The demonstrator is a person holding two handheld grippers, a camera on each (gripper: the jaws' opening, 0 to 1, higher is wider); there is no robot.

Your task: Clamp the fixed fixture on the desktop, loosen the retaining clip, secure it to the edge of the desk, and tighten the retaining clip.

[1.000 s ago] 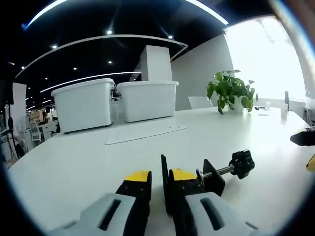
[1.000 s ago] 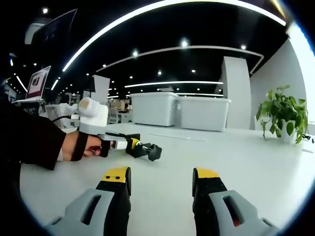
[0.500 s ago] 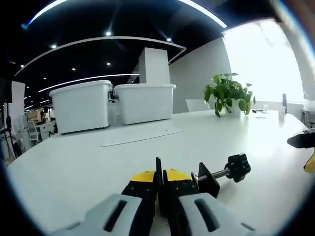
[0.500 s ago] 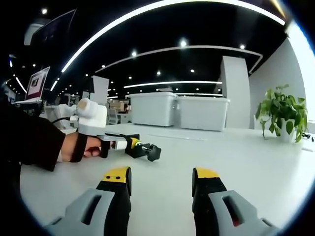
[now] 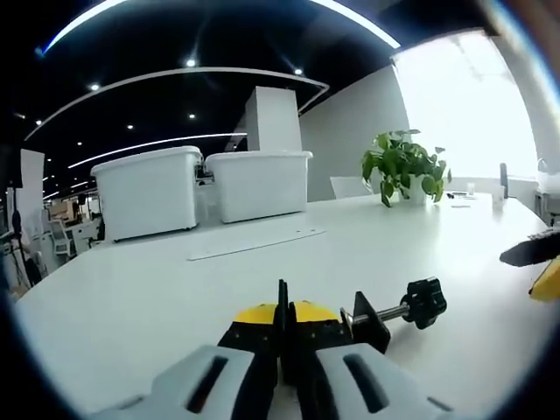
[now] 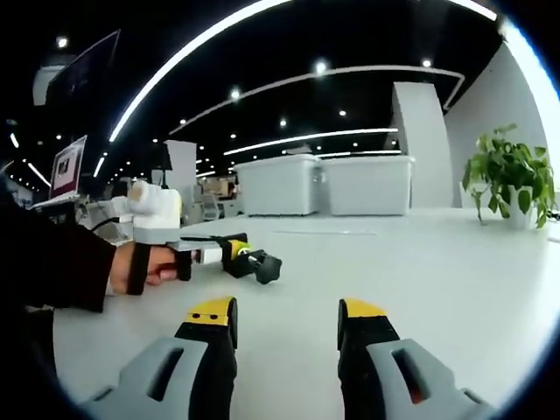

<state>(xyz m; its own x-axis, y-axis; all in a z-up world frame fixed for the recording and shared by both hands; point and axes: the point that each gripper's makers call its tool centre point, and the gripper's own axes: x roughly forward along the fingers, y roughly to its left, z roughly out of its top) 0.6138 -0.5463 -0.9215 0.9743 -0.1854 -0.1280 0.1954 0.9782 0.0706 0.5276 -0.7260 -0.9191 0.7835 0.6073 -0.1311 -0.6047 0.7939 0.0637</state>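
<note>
Left hand-held gripper [image 5: 282,322] pinches the black clamp fixture [image 5: 385,313], which lies on the white tabletop [image 5: 131,297]. Right hand-held gripper [image 6: 287,317] is spread above the tabletop, near the fixture.

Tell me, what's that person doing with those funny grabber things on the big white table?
A person holds a claw in each hand over a white table. The left claw is shut on a black metal clamp with a round screw knob, which lies on the tabletop. The right claw is open and holds nothing, hovering just above the table. Two white plastic bins and a green potted plant stand farther back. The clamp's clip hasn't been loosened yet.
</note>
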